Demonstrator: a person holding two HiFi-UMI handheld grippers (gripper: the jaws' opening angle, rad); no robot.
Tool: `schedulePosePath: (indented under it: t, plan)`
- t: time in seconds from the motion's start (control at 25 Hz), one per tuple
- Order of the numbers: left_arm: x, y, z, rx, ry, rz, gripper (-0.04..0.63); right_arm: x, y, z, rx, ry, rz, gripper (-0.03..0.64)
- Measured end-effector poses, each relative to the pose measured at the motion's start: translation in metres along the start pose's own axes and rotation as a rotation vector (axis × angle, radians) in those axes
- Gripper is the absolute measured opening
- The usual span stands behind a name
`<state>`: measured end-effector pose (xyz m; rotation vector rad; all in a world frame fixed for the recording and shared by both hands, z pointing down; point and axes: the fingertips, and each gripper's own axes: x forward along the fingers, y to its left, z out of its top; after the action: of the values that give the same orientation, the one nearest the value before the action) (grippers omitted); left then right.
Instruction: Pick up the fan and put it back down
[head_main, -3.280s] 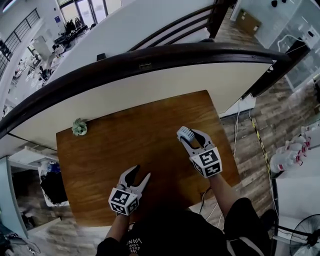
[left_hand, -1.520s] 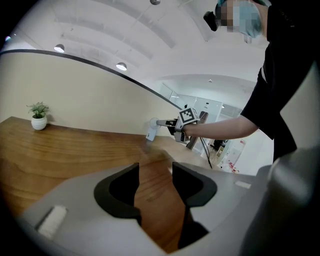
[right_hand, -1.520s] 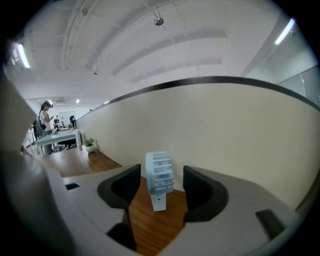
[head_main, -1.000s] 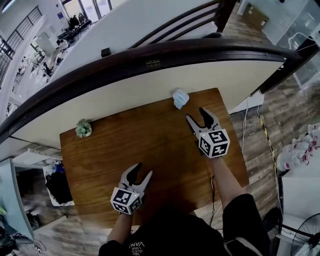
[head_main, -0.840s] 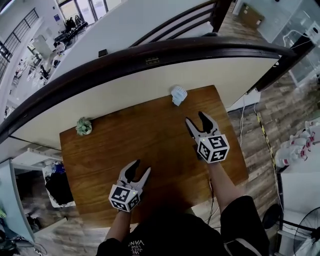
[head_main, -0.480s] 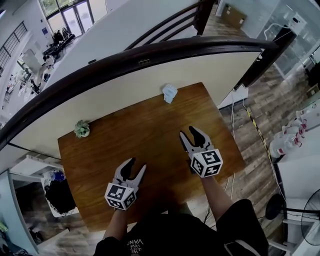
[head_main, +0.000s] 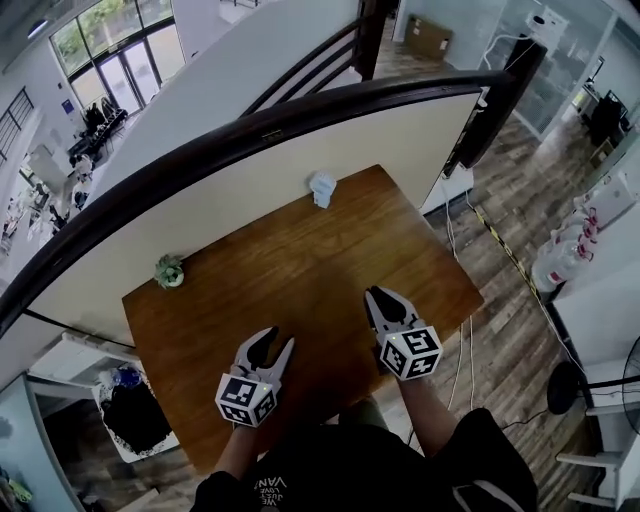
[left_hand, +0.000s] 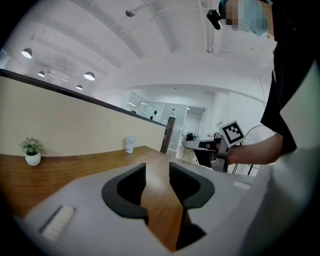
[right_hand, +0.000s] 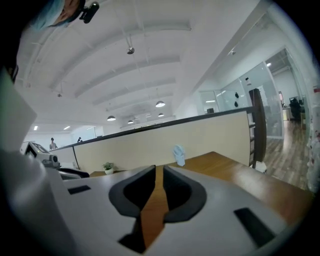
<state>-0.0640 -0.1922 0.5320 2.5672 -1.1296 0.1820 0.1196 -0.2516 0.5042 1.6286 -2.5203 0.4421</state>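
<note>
Fan (head_main: 322, 187) upright at far edge of wooden table (head_main: 300, 260), just beside cream partition (head_main: 250, 190), well apart from both tools. Left gripper (head_main: 277, 341) over near edge, jaws apart though just closing somewhat, nothing between. Right gripper (head_main: 381, 295) alongside, jaws just closing to a narrow slit, empty.

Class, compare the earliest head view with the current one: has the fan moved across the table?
Yes. The fan has gone from over the middle of the table to its far edge, beside the cream partition wall.
</note>
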Motion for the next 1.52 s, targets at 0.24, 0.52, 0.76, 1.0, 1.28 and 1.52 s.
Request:
schedulePosePath:
  t: [0.24,0.52,0.76,1.0,1.28,1.52]
  plan:
    - [-0.015,-0.013,-0.005,0.019,0.009,-0.051,0.112,-0.039,0.017,-0.024,0.031,0.019,-0.046,0.038]
    - [-0.028,-0.032,-0.009,0.042,0.009,-0.109,0.043,-0.075,0.036,-0.044,0.005,0.059,-0.084,0.026]
    - [-0.042,-0.044,-0.017,0.049,0.022,-0.121,0.012,-0.098,0.048,-0.057,0.014,0.075,-0.111,0.020]
    - [-0.051,-0.049,-0.026,0.044,0.036,-0.123,0.011,-0.110,0.061,-0.070,0.035,0.088,-0.116,0.014]
    - [-0.056,-0.054,-0.026,0.055,0.032,-0.130,0.011,-0.116,0.069,-0.075,0.017,0.103,-0.113,0.012]
    - [-0.062,-0.054,-0.027,0.053,0.027,-0.123,0.011,-0.117,0.074,-0.070,0.005,0.090,-0.109,0.012]
